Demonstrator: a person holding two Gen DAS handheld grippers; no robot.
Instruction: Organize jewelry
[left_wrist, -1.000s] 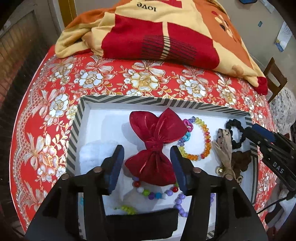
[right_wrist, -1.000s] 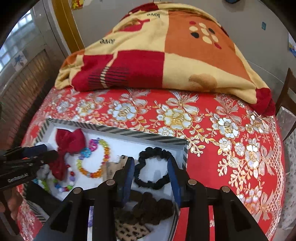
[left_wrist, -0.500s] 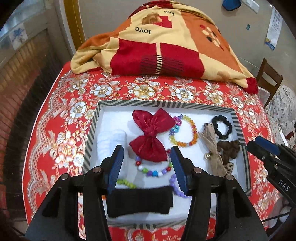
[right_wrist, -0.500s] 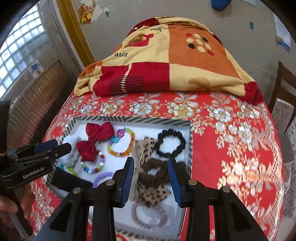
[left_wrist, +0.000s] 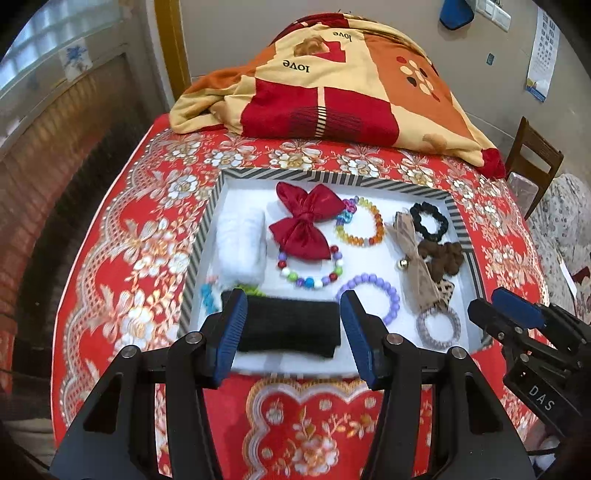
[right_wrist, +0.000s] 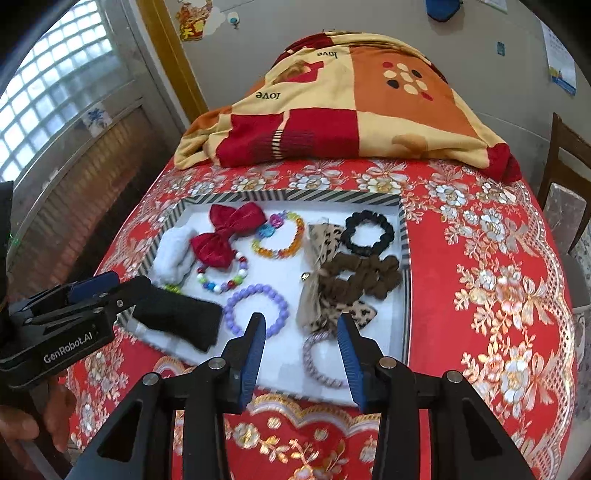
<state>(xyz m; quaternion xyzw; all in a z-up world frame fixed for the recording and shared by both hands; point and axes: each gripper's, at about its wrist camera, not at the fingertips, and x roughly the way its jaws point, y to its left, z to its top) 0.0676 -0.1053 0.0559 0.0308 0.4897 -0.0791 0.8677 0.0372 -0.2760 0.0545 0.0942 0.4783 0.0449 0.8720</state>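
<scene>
A striped-rim tray (left_wrist: 332, 178) holds a red bow (left_wrist: 303, 229), bead bracelets, a purple bracelet (left_wrist: 373, 291), a black band (left_wrist: 291, 325), scrunchies and a coil hair tie (left_wrist: 437, 326). My left gripper (left_wrist: 291, 314) hovers open above the tray's near edge, with the black band lying below its gap, untouched. My right gripper (right_wrist: 300, 325) hangs over the near right part of the tray (right_wrist: 295, 195), above the coil hair tie (right_wrist: 321, 358). Its jaws are opening with nothing between them. Each gripper shows at the edge of the other's view.
A folded red and yellow blanket (left_wrist: 332, 92) lies at the back of the table. The red floral tablecloth (left_wrist: 140, 240) surrounds the tray. A wooden chair (left_wrist: 532, 158) stands at the right. A hand (right_wrist: 22, 424) grips the left tool's handle.
Both grippers have pulled back and up from the tray, so the whole tray and its near edge now show. The right jaws stand slightly wider.
</scene>
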